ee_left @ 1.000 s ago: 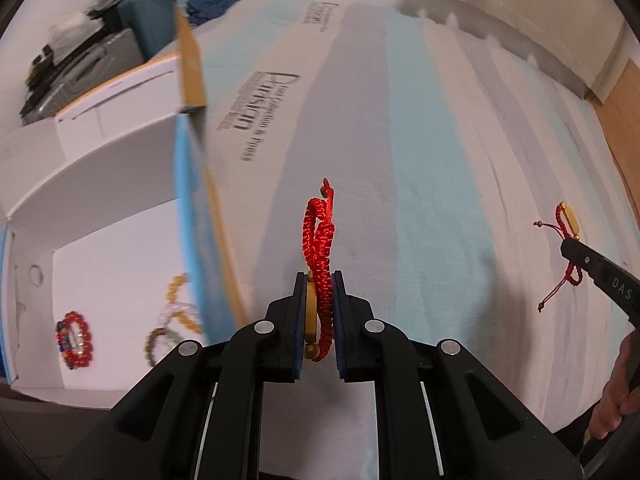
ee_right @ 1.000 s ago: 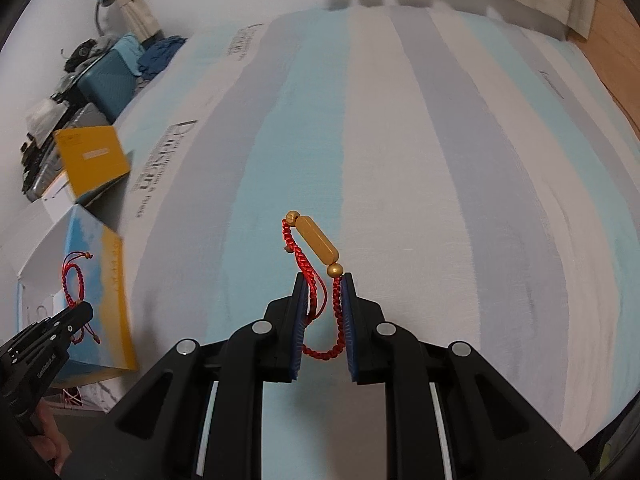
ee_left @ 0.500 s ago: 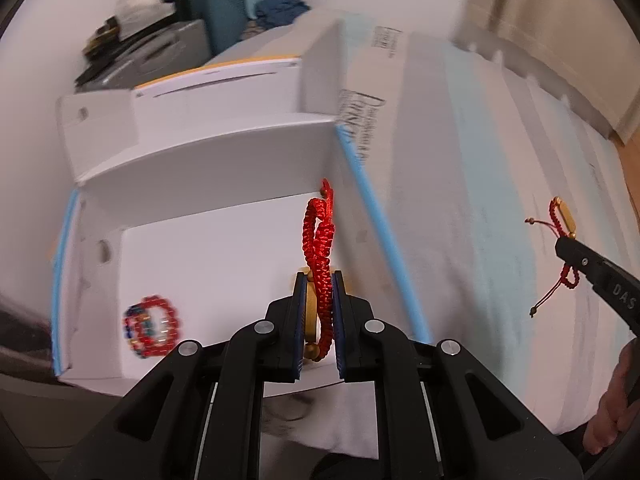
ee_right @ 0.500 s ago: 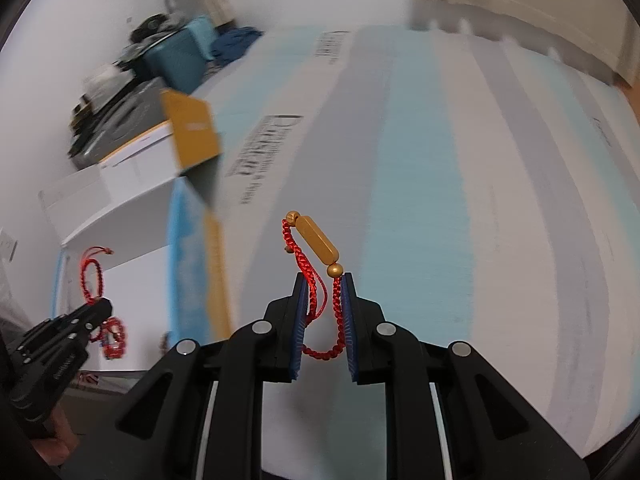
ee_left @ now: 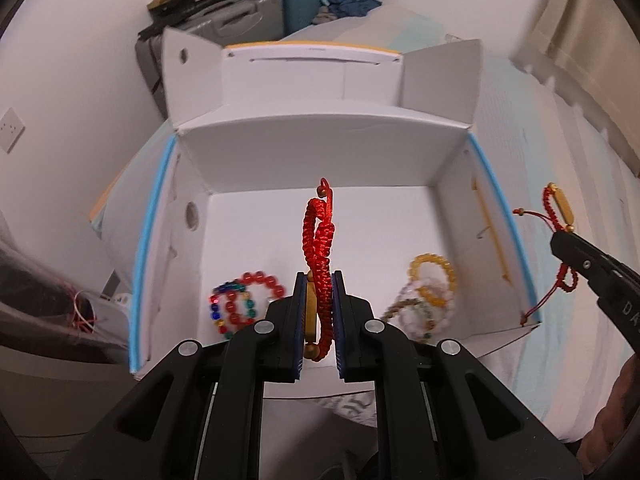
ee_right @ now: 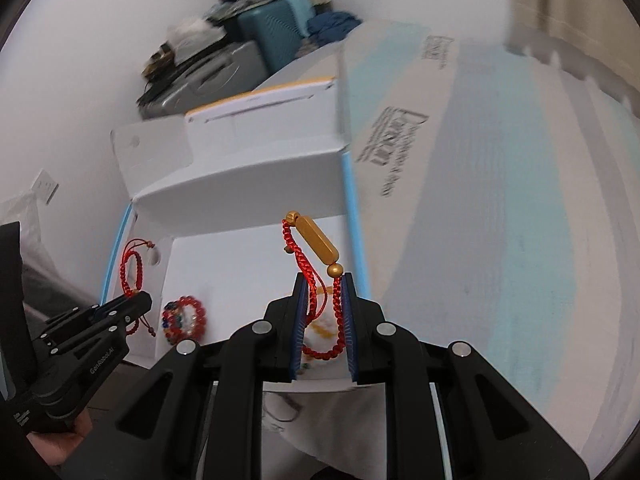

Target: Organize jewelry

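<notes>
left gripper [ee_left: 317,312]: we see matte black arms, blue finger pads, silver round screws | right gripper [ee_right: 323,312]: same build (white lettering on the housings) | bare skin of hand [ee_right: 56,446] at the edge

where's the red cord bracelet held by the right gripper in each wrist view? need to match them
Left wrist view: red cord bracelet with gold bar at the far right edge, pinched by the right gripper, just outside the box's right wall.
Right wrist view: same bracelet at centre, standing up between the right gripper's fingers.
Shared landmark: the white box with blue rim, with the red bead bracelet on its floor.
</notes>
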Demonstrator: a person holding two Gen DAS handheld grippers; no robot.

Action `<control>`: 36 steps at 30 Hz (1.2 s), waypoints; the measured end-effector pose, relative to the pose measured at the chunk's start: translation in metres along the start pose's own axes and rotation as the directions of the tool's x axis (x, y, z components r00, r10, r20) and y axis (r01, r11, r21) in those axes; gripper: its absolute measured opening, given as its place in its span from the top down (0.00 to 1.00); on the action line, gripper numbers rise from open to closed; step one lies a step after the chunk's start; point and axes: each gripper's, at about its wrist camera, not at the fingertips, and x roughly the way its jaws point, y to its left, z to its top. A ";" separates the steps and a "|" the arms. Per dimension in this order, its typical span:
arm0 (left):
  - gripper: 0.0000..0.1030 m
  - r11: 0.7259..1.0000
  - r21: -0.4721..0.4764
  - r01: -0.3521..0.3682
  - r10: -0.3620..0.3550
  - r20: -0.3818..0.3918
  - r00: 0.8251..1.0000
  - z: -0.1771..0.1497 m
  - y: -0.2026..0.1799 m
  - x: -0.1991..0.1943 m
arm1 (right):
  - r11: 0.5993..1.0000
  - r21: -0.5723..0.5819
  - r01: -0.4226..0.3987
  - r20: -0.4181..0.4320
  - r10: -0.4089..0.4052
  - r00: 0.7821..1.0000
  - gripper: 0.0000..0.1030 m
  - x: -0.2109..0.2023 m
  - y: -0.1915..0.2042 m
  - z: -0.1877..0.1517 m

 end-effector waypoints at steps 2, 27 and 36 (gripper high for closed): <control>0.89 1.000 -0.012 -0.001 0.001 -0.017 1.000 0.002 0.010 0.006 | 1.000 -0.010 -0.007 -0.036 0.006 0.999 0.85 0.013 0.011 -0.001; 0.86 0.998 -0.054 -0.024 0.015 -0.174 0.985 -0.006 0.052 0.077 | 0.998 -0.050 0.022 -0.237 -0.033 0.971 0.76 0.109 0.037 -0.016; 0.41 0.996 -0.042 -0.075 0.071 -0.081 0.994 -0.008 0.052 0.055 | 0.997 -0.073 -0.004 -0.161 -0.007 0.987 0.34 0.086 0.042 -0.019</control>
